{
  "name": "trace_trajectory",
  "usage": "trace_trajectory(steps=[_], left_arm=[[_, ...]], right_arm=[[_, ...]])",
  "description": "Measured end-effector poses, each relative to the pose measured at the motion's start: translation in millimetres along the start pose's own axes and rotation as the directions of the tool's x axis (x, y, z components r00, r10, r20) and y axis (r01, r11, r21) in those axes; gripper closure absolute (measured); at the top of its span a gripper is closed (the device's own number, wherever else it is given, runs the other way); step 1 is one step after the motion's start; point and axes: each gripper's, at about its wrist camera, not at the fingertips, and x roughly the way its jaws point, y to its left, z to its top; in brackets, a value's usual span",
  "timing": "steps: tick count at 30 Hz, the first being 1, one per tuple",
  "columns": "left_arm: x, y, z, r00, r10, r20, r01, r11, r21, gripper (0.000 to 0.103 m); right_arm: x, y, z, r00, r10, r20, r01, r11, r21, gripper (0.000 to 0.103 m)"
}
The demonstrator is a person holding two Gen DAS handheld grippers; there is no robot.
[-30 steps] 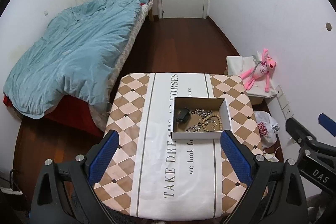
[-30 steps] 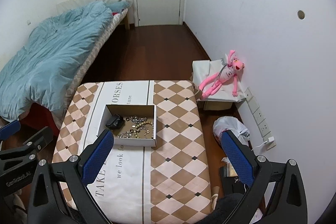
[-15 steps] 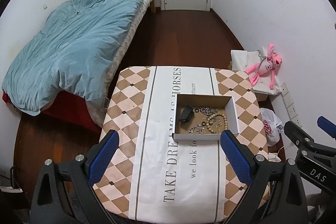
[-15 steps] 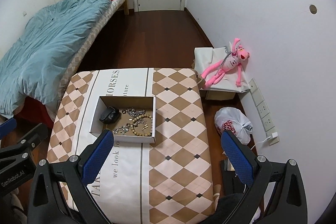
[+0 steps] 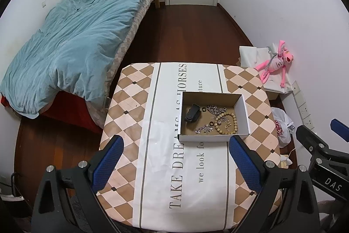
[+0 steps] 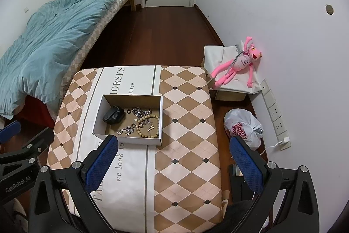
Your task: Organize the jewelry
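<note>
Both grippers, left [image 5: 174,158] & right [image 6: 173,158], spread wide, holding nothing, well above table [image 6: 187,145]. Jewelry [image 5: 218,121] all inside box [image 5: 245,117] ahead, below. Fits sorted or pre-sorting; can't tell which.

Open table [image 5: 130,115] around walled box [image 5: 245,115]

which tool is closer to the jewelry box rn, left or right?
Left, narrowly, by the views. The left tool is centred just short of the cardboard jewelry box, its right fingertip at the near wall. The right tool sits off to the box's right, open over the tablecloth.
</note>
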Motion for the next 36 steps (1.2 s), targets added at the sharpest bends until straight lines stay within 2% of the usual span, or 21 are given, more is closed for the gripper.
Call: trace_trajectory(steps=[36], left_arm=[[-3.5,2.9,-2.4,1.000,0.008,0.012,-0.008,1.000,-0.008,0.005]], right_arm=[[-0.5,3.2,-6.1,1.000,0.007,0.007,-0.007,1.000,0.007,0.000]])
